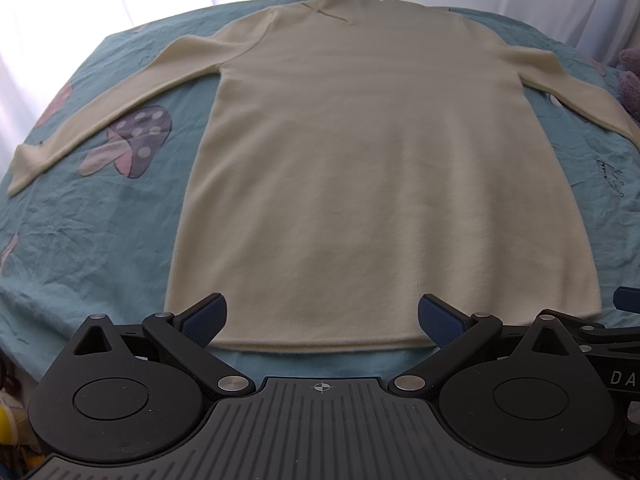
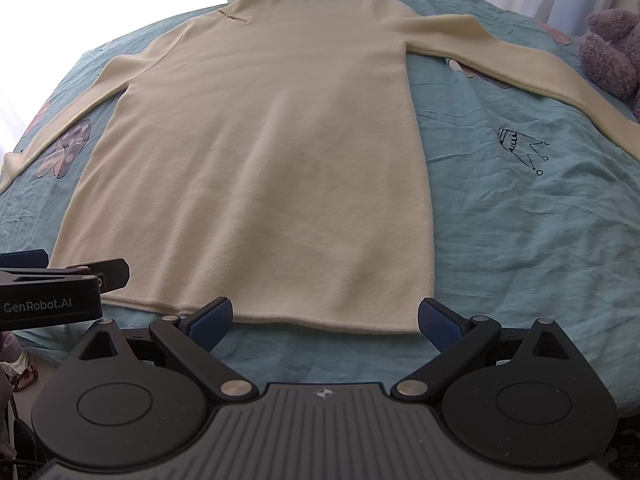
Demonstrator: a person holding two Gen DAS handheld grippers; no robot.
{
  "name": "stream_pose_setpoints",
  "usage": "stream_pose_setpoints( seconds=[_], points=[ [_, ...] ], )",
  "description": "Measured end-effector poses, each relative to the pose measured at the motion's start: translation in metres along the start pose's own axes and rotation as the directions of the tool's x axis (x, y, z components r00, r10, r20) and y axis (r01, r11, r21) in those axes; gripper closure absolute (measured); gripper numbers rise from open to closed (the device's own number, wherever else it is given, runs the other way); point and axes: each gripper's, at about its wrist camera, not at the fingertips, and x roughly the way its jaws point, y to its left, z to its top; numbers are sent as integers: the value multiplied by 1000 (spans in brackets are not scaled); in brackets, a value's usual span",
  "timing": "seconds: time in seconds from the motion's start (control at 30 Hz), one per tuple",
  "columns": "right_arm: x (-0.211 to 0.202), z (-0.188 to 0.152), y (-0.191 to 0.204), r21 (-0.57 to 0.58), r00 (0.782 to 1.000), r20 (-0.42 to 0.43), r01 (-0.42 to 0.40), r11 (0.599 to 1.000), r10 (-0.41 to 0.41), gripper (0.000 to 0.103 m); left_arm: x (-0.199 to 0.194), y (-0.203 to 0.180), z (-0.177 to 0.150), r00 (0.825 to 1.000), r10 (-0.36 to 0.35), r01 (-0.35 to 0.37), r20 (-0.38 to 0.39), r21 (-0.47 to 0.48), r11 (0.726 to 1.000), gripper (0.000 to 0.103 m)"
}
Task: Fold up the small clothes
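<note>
- The cream long-sleeved top (image 1: 360, 152) lies flat on the teal bedsheet (image 1: 100, 220), both sleeves spread out, collar at the far edge.
- My left gripper (image 1: 322, 318) sits at the top's near hem, jaws spread, holding nothing.
- My right gripper (image 2: 325, 320) is at the same hem, near its right corner, also spread and empty.
- A purple plush toy (image 2: 612, 48) rests beyond the top's right sleeve.

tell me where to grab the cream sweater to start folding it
Take the cream sweater by its bottom hem, probably one gripper near each corner, coming in low from the near edge. It lies flat with the hem nearest both open grippers, left and right, and its edge is exposed on the sheet.
</note>
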Motion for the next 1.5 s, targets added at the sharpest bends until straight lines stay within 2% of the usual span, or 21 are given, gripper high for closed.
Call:
stream_pose_setpoints(
  seconds=[1.5],
  points=[
    [3,0,1,3,1000,-7,-29,1000,29,4,5,6,-2,1000,-1,1,-21,-16,1000,0]
  ],
)
